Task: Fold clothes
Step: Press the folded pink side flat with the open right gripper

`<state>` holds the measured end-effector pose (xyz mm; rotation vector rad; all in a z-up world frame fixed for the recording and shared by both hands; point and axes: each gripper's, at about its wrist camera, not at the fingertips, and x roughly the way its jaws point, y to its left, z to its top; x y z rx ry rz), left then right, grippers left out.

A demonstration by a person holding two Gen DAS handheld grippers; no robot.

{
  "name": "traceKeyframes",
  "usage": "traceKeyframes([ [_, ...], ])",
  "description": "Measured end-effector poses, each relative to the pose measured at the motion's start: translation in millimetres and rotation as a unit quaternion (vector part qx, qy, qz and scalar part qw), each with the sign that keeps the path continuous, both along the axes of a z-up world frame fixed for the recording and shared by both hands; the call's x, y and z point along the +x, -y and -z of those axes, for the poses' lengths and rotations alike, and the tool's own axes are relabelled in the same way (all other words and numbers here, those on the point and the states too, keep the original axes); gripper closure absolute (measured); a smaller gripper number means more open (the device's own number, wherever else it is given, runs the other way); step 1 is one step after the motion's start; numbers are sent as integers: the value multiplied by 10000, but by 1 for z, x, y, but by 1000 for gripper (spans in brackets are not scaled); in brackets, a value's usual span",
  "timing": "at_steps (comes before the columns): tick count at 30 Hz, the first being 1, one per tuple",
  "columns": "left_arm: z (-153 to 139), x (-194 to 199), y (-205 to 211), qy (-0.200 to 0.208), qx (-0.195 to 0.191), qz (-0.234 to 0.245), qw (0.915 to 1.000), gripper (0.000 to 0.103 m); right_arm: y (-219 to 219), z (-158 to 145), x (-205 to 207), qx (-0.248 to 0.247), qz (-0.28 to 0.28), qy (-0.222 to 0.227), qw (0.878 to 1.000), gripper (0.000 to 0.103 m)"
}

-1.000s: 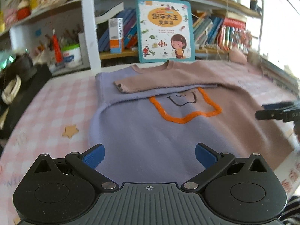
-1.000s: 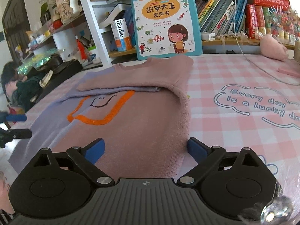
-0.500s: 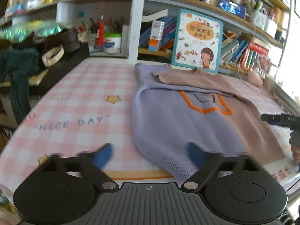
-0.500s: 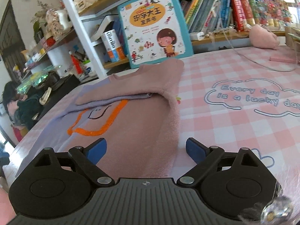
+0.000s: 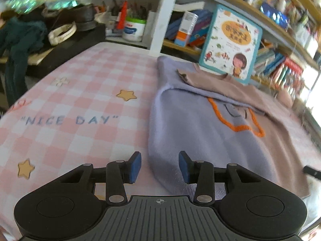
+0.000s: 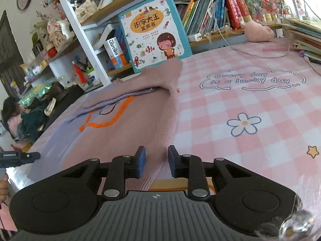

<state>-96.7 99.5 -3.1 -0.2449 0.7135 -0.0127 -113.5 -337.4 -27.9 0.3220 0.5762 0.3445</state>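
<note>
The sweater [image 5: 210,132] lies flat on the pink checked tablecloth [image 5: 80,104], its long axis running from the near table edge straight toward the big children's book [image 6: 154,32], neckline at the book's foot, hem at the near edge. One half lilac, the other dusty pink, both sleeves folded across the chest just below the book, an orange stitched outline under them. Left gripper [image 5: 159,165] sits at the lilac hem corner, the end farthest from the book, jaws closing, the cloth's edge lying between the blue pads with a gap on each side, so nothing clamped. Right gripper [image 6: 154,161] is at the pink hem corner, jaws closing too, a ridge of pink knit between the pads, and they look close on it but not clearly pressing (call it unclenched). Writing now: the book reads "识字大王 发声书"; left of it a box [image 6: 114,52] marked "usmile". On the cloth left of the sweater, "NICE DAY"; right of it, "Every day is a lucky day" inside a cloud outline.
</note>
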Motion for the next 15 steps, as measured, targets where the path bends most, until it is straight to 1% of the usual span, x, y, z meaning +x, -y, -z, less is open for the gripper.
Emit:
traceKeyframes([
  [1, 0, 3, 3, -7, 24, 74, 10000, 64, -2, 1, -1, -48, 7, 44, 10000, 80],
  [3, -2, 4, 8, 50, -28, 101, 9999, 68, -6, 2, -3, -158, 27, 142, 9998, 80],
  [5, -8, 0, 12, 234, -253, 212, 9992, 70, -9, 2, -5, -300, 25, 216, 9993, 80],
  [7, -13, -3, 15, 354, -531, 445, 9970, 70, -13, 3, -7, -425, 27, 293, 9987, 80],
  [9, -18, -6, 19, 429, -789, 682, 9936, 67, -15, 4, -7, -478, 40, 349, 9982, 80],
  [11, -17, -6, 20, 373, -845, 724, 9931, 66, -13, 6, -8, -444, 39, 390, 9982, 80],
  [15, -11, -7, 18, 218, -681, 511, 9961, 66, -8, 9, -8, -258, 4, 415, 9988, 80],
])
